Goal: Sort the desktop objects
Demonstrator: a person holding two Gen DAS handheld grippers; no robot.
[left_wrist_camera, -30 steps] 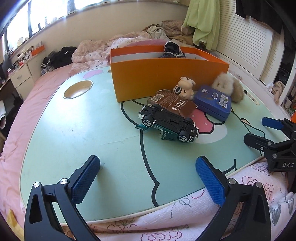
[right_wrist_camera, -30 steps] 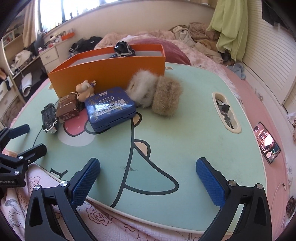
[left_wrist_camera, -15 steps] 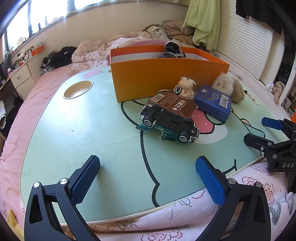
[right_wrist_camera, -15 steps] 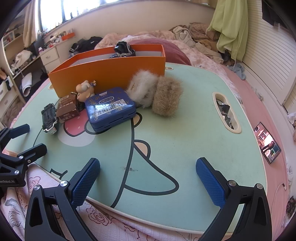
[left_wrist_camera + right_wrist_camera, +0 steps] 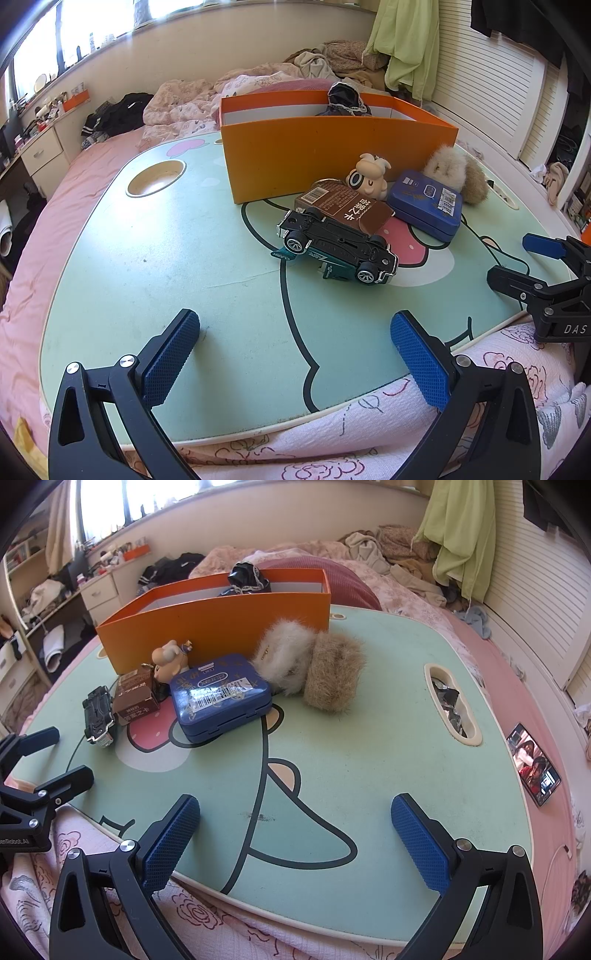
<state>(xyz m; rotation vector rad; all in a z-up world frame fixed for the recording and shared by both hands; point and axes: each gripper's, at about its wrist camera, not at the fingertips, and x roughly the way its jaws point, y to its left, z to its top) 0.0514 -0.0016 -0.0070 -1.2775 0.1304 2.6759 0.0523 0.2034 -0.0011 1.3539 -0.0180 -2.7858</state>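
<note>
The left tool [image 5: 295, 350] is wide open. Nothing is between its blue pads [image 5: 168, 362], and it holds nothing. It hangs over the near edge of the green surface [image 5: 147, 258], not touching any toy.

The right tool [image 5: 295, 830] is wide open too, and empty. It also hangs over the near edge of the surface, with bare green under it.

The orange box [image 5: 332, 151] stands at the far side of the surface. Everything else sits just in front of it. The toy car [image 5: 336, 245] lies tipped on its side, in front of the box and nearest the left tool. A brown carton [image 5: 347, 208] lies between the car and the box, touching the car. A small cream toy animal [image 5: 369, 173] stands right against the box front. The blue tin [image 5: 219, 696] lies flat in front of the box, beside the carton. A white fluffy thing [image 5: 284, 657] and a brown fluffy thing [image 5: 332, 674] sit together by the box's right corner, the white one touching the tin.
</note>
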